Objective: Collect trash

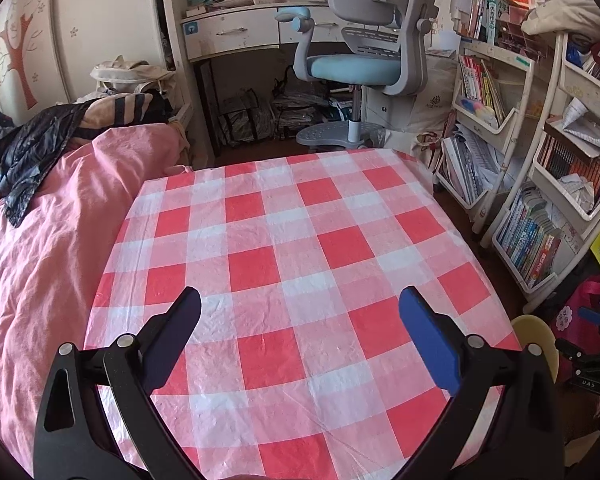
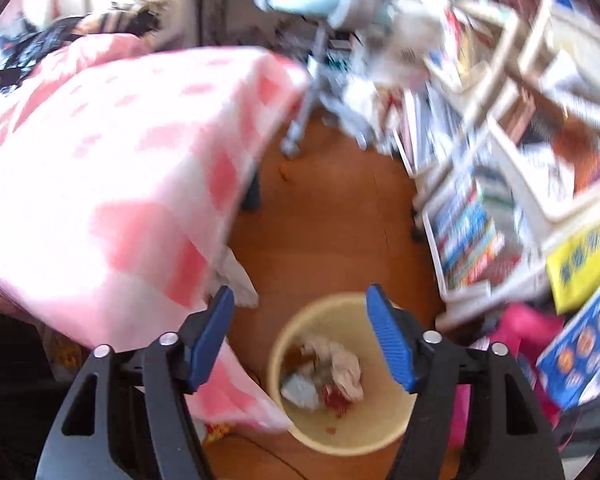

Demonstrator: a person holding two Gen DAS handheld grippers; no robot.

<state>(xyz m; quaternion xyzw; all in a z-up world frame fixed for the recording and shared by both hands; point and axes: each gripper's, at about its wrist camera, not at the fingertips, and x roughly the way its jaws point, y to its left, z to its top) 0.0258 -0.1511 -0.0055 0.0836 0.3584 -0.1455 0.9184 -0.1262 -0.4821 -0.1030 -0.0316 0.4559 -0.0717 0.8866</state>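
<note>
My right gripper (image 2: 300,300) is open and empty above a cream waste bin (image 2: 374,426) on the wooden floor. Crumpled paper and wrappers (image 2: 332,376) lie inside the bin. The right wrist view is blurred. My left gripper (image 1: 300,304) is open and empty, low over the table with the red and white checked cloth (image 1: 292,248). No trash shows on the cloth. The bin's rim (image 1: 538,332) shows at the table's right edge in the left wrist view.
A pink-covered bed (image 1: 40,248) lies left of the table. A desk and a blue-grey chair (image 1: 352,60) stand behind it. White book racks (image 1: 540,184) line the right side. A white scrap (image 2: 236,276) lies on the floor by the table's edge.
</note>
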